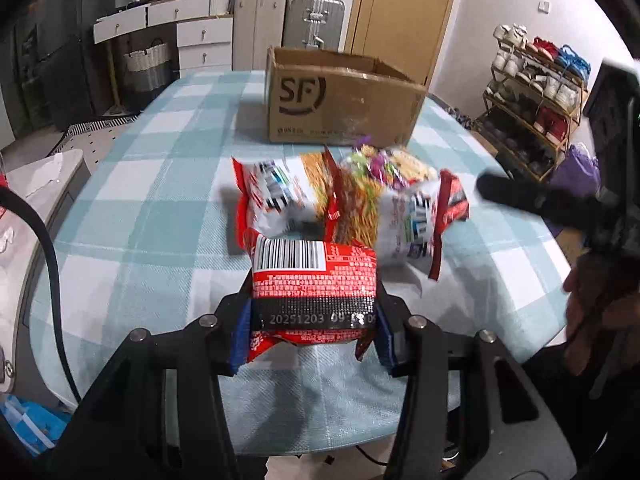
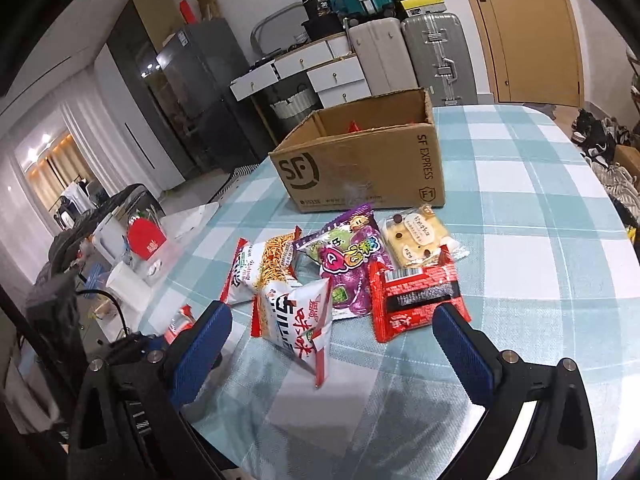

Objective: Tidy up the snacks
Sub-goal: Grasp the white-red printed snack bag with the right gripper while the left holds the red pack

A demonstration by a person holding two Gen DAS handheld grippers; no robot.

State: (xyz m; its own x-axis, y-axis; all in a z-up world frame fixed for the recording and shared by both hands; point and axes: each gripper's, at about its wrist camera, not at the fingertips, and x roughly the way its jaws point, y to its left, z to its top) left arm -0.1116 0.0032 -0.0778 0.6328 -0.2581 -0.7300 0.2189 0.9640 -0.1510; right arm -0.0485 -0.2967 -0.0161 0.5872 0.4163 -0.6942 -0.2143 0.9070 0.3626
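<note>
A: Left gripper [image 1: 314,312]?
B: Clamped on a red barcoded snack packet [image 1: 314,280], held above the checked tablecloth [image 1: 140,200].
A: Right gripper [image 2: 332,328]?
B: Spread wide, empty, over the white-and-red noodle snack bag [image 2: 296,328].

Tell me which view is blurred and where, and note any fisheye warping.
Left wrist view: the loose snack packets on the checked tablecloth are motion-smeared, while the red barcode packet clamped in the left gripper stays sharp. Right wrist view: crisp throughout; the brown cardboard box and room edges bow outward, with dark corners in both.
</note>
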